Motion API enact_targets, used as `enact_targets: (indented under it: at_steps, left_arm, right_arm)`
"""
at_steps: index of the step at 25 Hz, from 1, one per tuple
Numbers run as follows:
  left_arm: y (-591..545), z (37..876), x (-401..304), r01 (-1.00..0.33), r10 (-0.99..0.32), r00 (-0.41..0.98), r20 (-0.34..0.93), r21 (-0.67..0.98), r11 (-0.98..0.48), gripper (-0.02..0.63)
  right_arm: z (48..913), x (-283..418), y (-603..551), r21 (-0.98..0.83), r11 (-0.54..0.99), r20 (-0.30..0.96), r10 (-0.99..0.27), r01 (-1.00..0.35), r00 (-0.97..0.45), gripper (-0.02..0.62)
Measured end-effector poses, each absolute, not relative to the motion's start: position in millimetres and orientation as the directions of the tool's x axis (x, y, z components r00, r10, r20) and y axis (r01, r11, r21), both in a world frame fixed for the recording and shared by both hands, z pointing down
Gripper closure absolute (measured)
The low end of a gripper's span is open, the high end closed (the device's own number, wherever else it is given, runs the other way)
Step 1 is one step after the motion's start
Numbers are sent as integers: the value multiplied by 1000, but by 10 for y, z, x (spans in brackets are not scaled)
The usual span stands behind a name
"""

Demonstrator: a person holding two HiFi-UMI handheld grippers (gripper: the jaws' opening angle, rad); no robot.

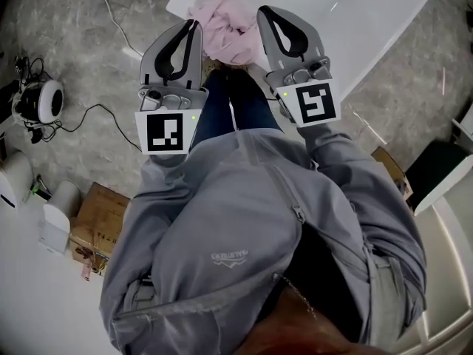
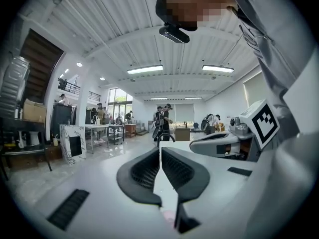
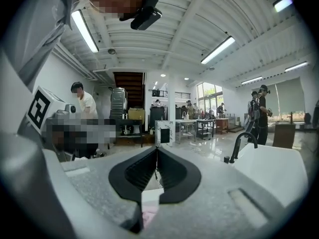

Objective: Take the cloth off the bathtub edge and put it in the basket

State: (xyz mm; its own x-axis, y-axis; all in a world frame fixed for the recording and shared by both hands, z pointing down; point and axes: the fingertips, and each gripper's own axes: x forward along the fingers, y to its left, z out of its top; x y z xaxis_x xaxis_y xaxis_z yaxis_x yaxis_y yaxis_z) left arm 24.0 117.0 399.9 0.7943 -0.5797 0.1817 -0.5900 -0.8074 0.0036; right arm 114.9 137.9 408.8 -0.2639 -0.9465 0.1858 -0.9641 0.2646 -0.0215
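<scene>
A crumpled pink cloth point(image 1: 225, 32) lies on the rim of the white bathtub point(image 1: 355, 21), just past my knees in the head view. My left gripper point(image 1: 194, 25) hangs at the cloth's left side and my right gripper point(image 1: 263, 13) at its right side, both pointing toward the tub. Each gripper has its jaws pressed together with nothing between them. In the left gripper view the left gripper point(image 2: 160, 148) is shut, and a sliver of pink cloth point(image 2: 168, 216) shows below it. In the right gripper view the right gripper point(image 3: 156, 151) is shut over a pink sliver point(image 3: 149, 217).
A black faucet point(image 3: 244, 144) stands at the tub's edge point(image 3: 274, 171). On the marble floor sit a cardboard box point(image 1: 100, 213), a round white device with cables point(image 1: 41, 100) and white units point(image 1: 55, 220). Several people and work tables point(image 2: 107, 133) stand far back in the hall.
</scene>
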Motion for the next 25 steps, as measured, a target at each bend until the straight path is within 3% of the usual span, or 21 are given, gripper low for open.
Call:
enact_targets:
  at_steps: [12, 25]
  left_arm:
    - [1235, 4925, 301, -522, -519, 806, 285, -69, -850, 591]
    - [1316, 5888, 268, -533, -479, 776, 410, 21, -846, 591]
  right_arm:
    - [5199, 1211, 1536, 5, 289, 299, -914, -957, -275, 591]
    - [6112, 1185, 1786, 4, 328, 430, -853, -945, -295, 591]
